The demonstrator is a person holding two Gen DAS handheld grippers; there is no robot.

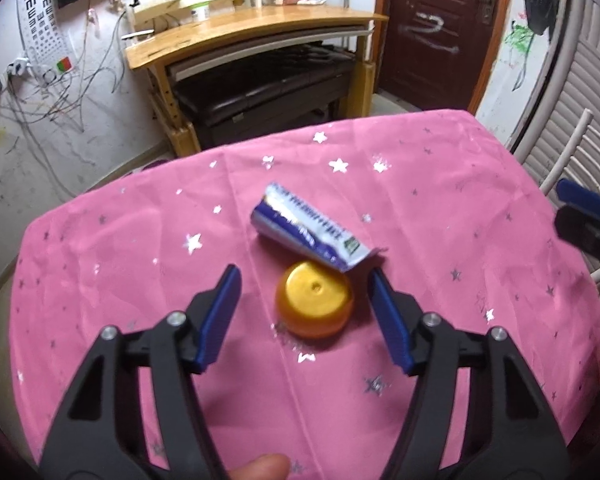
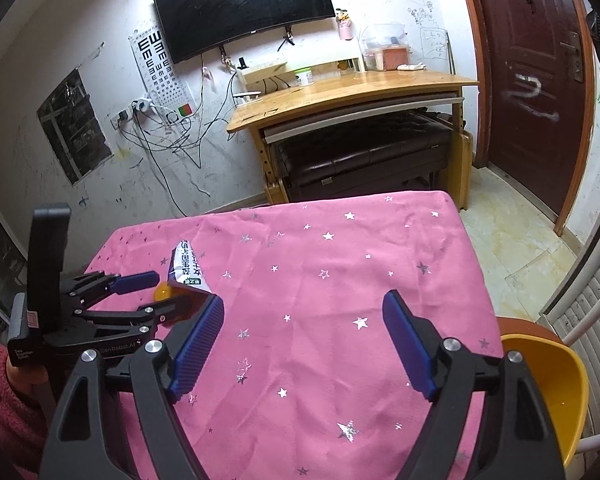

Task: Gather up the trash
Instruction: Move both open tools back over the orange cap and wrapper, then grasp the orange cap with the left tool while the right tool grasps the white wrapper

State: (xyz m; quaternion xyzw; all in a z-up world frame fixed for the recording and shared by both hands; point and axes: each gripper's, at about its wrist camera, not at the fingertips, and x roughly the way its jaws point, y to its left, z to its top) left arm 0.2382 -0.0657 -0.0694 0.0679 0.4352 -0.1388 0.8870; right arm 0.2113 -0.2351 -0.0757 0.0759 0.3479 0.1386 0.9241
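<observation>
Wrapper [image 1: 308, 228] lay diagonal, far-left to near-right, over an orange cap [image 1: 314, 306] on the pink starred tablecloth [image 1: 460, 240]. Left gripper [image 1: 304, 292] jaws straddled the cap without touching; right gripper [image 2: 304, 316] jaws stood spread, empty.

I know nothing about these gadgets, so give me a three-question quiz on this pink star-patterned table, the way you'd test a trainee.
1. True or false: the left hand-held gripper has clamped the round orange plastic cap.
2. What touches the cap's far edge? A) crumpled blue-and-white wrapper B) yellow plastic bin C) a glass bottle
3. Fill in: the right hand-held gripper holds ____.

Key
1. False: the cap sits between open jaws, with gaps on both sides.
2. A: the wrapper's torn end overlaps the cap; the bin sits beside the pink tablecloth.
3. Nothing: its jaws stand open over bare cloth.
</observation>
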